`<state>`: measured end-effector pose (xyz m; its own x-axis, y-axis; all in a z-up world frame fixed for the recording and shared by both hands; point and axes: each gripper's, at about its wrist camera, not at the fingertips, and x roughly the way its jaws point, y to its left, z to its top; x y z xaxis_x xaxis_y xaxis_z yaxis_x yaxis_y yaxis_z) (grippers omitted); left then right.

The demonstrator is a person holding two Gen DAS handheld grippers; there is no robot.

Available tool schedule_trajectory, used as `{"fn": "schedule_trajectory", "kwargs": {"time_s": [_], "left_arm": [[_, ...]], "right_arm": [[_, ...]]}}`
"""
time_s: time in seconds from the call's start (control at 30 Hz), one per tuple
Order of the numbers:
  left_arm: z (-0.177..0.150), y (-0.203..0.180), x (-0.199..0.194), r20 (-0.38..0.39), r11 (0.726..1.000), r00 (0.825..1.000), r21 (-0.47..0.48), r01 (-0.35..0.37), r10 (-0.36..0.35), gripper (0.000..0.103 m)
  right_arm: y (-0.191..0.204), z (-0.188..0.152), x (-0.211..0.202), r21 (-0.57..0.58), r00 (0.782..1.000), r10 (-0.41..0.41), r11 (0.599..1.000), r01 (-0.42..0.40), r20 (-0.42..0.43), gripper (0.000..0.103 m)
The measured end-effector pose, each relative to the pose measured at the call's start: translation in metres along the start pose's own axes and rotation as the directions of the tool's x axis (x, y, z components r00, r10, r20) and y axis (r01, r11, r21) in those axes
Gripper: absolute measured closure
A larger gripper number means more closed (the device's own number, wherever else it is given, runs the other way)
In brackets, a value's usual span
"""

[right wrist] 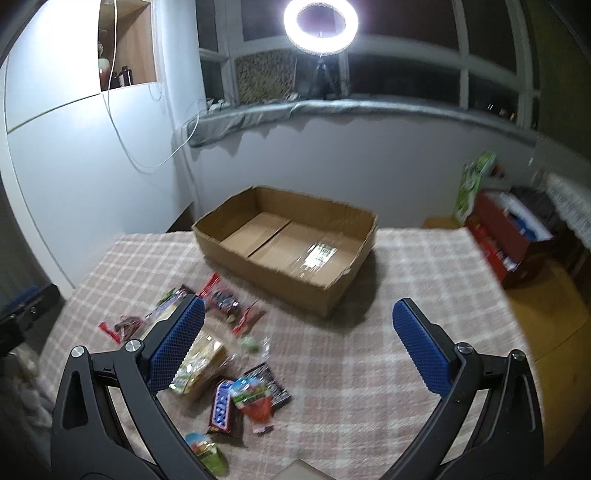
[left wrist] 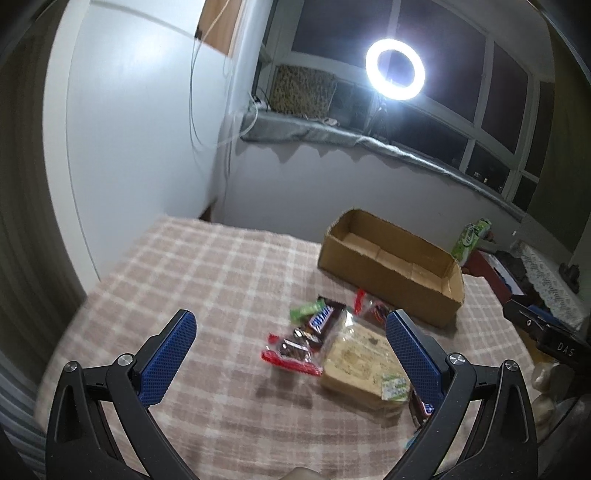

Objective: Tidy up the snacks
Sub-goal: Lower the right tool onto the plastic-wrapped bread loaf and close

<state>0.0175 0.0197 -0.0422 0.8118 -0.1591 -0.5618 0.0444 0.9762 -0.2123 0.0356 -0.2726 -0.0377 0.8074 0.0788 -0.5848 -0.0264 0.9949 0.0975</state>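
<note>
A loose heap of snacks lies on the checked tablecloth [left wrist: 207, 266]. In the left wrist view I make out a Snickers bar [left wrist: 320, 322], a clear pack of tan biscuits [left wrist: 360, 360] and a red-edged wrapper [left wrist: 291, 356]. My left gripper [left wrist: 290, 328] hovers open above them, holding nothing. The right wrist view shows another Snickers bar [right wrist: 221, 408], a green and red packet [right wrist: 253, 397] and the biscuit pack [right wrist: 201, 363]. My right gripper [right wrist: 297, 317] is open and empty, just right of the heap. An empty open cardboard box [right wrist: 273, 275] stands behind the snacks.
The cardboard box [left wrist: 388, 271] sits toward the table's far right in the left wrist view. A lit ring light [right wrist: 320, 26] stands on the window sill. Beyond the table's right edge are a red box [right wrist: 506, 240] and a green carton [right wrist: 474, 188]. A white wall [left wrist: 140, 133] borders the left.
</note>
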Motion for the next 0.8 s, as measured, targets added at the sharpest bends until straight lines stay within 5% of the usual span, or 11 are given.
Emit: {"fn": "schedule_trajectory", "kwargs": {"time_s": [0.23,0.33,0.4,0.8], "left_arm": [[-0.022,-0.002,0.022,-0.113,0.994,0.989,-0.063,0.093,-0.100,0.014],[-0.032,-0.006,0.029,-0.149,0.989,0.980,-0.080,0.124,-0.135,0.019],[-0.038,-0.009,0.035,-0.181,0.983,0.969,-0.094,0.155,-0.170,0.023],[-0.058,-0.028,0.056,-0.261,0.972,0.937,-0.105,0.210,-0.231,0.029]], "right_arm": [[-0.005,-0.012,0.019,0.033,0.982,0.164,0.986,-0.161,-0.093,0.000],[-0.001,-0.015,0.031,0.036,0.955,0.256,0.967,-0.253,-0.150,0.000],[0.007,-0.015,0.042,0.014,0.931,0.306,0.951,-0.310,-0.198,0.010],[0.053,-0.016,0.100,-0.151,0.854,0.349,0.889,-0.432,-0.386,0.020]]}}
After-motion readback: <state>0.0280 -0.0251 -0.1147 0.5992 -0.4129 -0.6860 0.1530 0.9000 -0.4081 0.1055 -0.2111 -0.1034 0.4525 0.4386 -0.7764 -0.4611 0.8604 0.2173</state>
